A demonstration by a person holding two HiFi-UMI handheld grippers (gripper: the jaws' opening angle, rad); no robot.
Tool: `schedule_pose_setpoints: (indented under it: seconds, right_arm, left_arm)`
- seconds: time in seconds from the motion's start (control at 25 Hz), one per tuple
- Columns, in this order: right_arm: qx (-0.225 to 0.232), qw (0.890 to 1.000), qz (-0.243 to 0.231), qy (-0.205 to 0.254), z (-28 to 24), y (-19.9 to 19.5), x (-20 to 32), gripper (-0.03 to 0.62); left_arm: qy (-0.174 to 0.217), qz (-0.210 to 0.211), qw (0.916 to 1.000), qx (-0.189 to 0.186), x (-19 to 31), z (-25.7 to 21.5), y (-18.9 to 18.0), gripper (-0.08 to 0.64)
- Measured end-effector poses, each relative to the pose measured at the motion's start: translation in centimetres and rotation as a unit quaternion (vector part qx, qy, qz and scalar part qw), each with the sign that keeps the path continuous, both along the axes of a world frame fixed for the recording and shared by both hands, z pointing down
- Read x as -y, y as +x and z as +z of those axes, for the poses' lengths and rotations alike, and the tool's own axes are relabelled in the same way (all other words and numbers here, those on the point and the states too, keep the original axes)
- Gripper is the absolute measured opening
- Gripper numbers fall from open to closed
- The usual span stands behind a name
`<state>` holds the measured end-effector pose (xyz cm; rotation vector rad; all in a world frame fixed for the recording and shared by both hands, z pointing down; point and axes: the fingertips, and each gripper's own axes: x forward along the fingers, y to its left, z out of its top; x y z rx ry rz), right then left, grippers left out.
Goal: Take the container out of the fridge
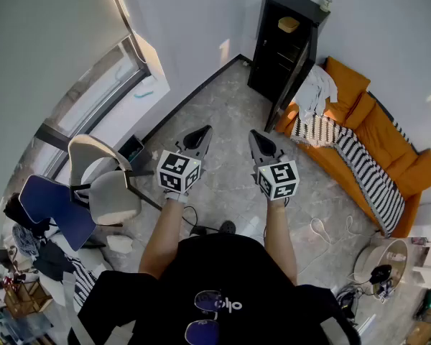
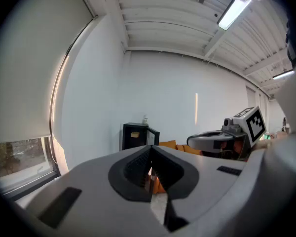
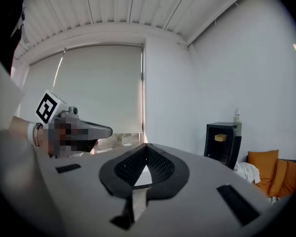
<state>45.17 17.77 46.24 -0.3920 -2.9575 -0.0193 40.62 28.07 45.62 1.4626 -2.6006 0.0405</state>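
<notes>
Two grippers are held out side by side at the centre of the head view, over a grey marble floor (image 1: 223, 99). The left gripper (image 1: 201, 135) and the right gripper (image 1: 257, 139) each have their jaws closed tip to tip, with nothing between them, as their own views confirm. Each carries one marker cube.

One black fridge (image 1: 284, 45) stands against the white wall at the upper right of the frame, well apart from both grippers, its door swung open. One yellow container (image 1: 289, 24) sits on the top shelf inside, the only item that can be made out there. One small bottle (image 1: 325, 2) stands on top of the fridge.

One orange sofa (image 1: 388, 142) runs down the right edge just beside the fridge, with a striped blanket (image 1: 359, 167) draped across it and a white cloth (image 1: 317, 92) bunched at its near end. Two chairs, one white (image 1: 104, 185) and one blue (image 1: 54, 203), stand at the left by a large window (image 1: 93, 99) under a lowered blind (image 1: 50, 27). Cables (image 1: 323, 228) trail over the floor at the lower right.

The gripper views show a ribbed white ceiling with two strip lights, and the fridge small in the distance beyond the closed jaws.
</notes>
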Motion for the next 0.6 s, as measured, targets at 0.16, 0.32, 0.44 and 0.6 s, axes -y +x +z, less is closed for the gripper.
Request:
schedule_pose_setpoints:
  seconds: [0.16,0.32,0.44,0.6]
  right_arm:
    - [-0.003,1.0,-0.005,-0.003,0.5,-0.2,1.4,0.008]
    - [-0.005,1.0,-0.008,-0.009,0.9,-0.3,3.3,0.008]
    - [-0.003,1.0,-0.015,-0.014,1.0,-0.4,3.9,0.008]
    - [-0.011,1.0,-0.023,-0.014,1.8,-1.0,4.4,0.008]
  left_arm:
    - [0.003,-0.011,0.9999,-0.003,1.2,0.3,-0.3,0.008]
    - [0.004,-0.02,0.9998,-0.008,2.6,0.8,-0.2,0.008]
    - [0.004,-0.024,0.9996,-0.013,3.4,1.2,-0.1,0.008]
    - [0.003,-0.027,0.9994,-0.021,4.3,1.9,-0.9,0.008]
